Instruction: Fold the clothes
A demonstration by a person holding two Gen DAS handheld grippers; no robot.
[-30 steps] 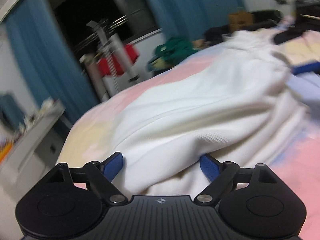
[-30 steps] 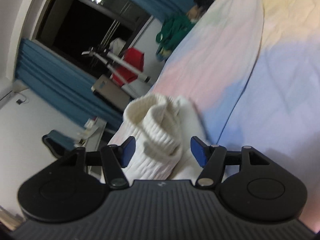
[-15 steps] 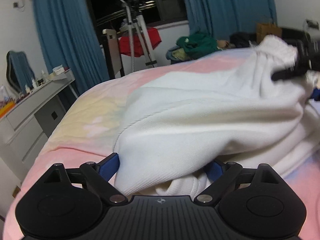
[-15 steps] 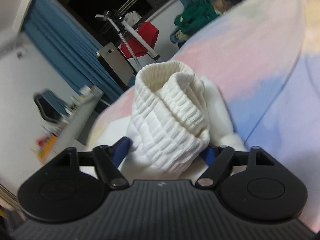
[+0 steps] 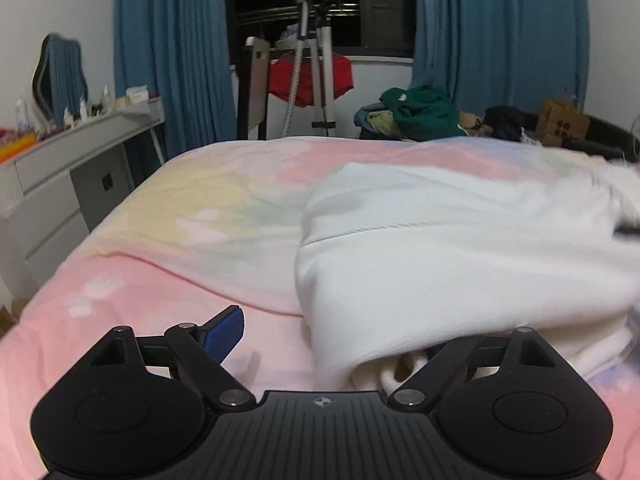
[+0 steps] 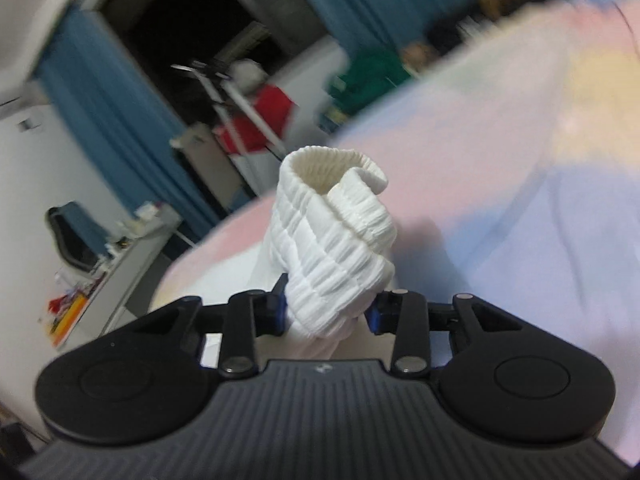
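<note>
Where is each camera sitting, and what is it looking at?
Left wrist view: sits on the left claw, looking level across the pastel bed at the white garment and the window; the claw's black frame shows, jaws wide, cloth over the right-hand finger.
Right wrist view: sits on the right claw, tilted, looking at the ribbed cuff between its closing jaws.
Both show the bed, blue curtains, red cloth and green clothes pile.
</note>
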